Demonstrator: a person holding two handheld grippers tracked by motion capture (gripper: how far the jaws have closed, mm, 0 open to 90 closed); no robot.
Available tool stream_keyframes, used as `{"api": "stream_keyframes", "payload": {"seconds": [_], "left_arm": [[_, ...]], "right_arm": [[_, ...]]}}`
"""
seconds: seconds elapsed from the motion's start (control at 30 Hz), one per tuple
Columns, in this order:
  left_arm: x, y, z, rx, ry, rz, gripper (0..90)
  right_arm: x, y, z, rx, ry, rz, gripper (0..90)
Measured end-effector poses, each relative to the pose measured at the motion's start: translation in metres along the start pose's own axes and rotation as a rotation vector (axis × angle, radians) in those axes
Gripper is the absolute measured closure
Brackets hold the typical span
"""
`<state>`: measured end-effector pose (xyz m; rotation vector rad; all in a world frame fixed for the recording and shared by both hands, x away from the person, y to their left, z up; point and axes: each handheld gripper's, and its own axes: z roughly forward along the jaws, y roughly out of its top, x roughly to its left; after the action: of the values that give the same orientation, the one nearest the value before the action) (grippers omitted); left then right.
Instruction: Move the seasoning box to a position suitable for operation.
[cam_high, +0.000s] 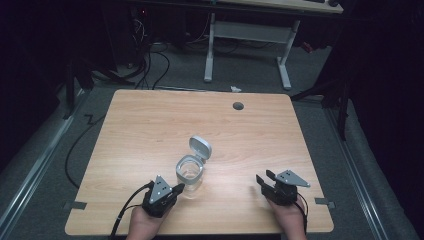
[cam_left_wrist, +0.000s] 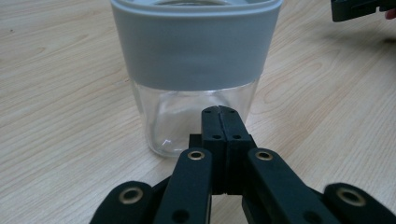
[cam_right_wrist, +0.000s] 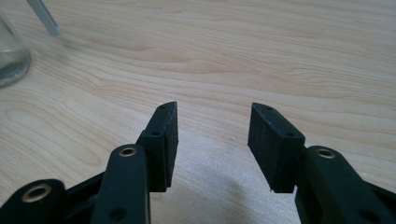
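high view: a clear glass jar (cam_high: 190, 173) with a grey collar stands upright on the wooden table (cam_high: 150, 125), slightly near of centre, its grey hinged lid (cam_high: 201, 147) flipped open and leaning away from the person. the left gripper (cam_high: 177, 188), held in a hand at the near edge, has its tips just beside the jar's near left side. the right gripper (cam_high: 263, 177) sits well apart to the right, over bare wood, jaws parted

left gripper view: the left gripper (cam_left_wrist: 219, 112) shows its two black jaws pressed flat together with nothing between them, the tips just in front of the jar's (cam_left_wrist: 196, 70) clear lower wall; whether they touch the glass cannot be told. the other gripper's tip appears at the upper right corner

right gripper view: the right gripper (cam_right_wrist: 214, 123) holds its jaws wide, empty, above the table (cam_right_wrist: 233, 56). the jar's base (cam_right_wrist: 11, 63) lies at the far left edge
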<state>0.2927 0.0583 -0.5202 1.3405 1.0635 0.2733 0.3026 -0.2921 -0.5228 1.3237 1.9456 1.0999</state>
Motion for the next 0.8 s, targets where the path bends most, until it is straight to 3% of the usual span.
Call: {"api": "stream_keyframes", "payload": {"seconds": [0.4,0.53,0.6,0.73,0.8], "left_arm": [[-0.012,-0.004,0.023,0.023,-0.053,0.005,90.0],[-0.012,-0.004,0.017,0.017,-0.052,0.012,90.0],[-0.008,0.0,0.006,-0.003,-0.041,0.003,90.0],[0.003,0.005,-0.006,-0.022,-0.006,0.022,90.0],[0.012,0.007,-0.009,-0.029,0.022,0.01,90.0]], "right_arm": [[0.0,0.001,0.002,-0.004,0.008,0.017,53.8],[0.001,0.0,0.002,0.0,0.005,0.015,54.3],[0.002,-0.001,0.0,-0.001,0.008,0.014,54.6],[0.002,0.001,-0.003,-0.012,0.009,0.01,54.9],[0.001,0.001,-0.005,-0.022,0.009,0.014,55.2]]}}
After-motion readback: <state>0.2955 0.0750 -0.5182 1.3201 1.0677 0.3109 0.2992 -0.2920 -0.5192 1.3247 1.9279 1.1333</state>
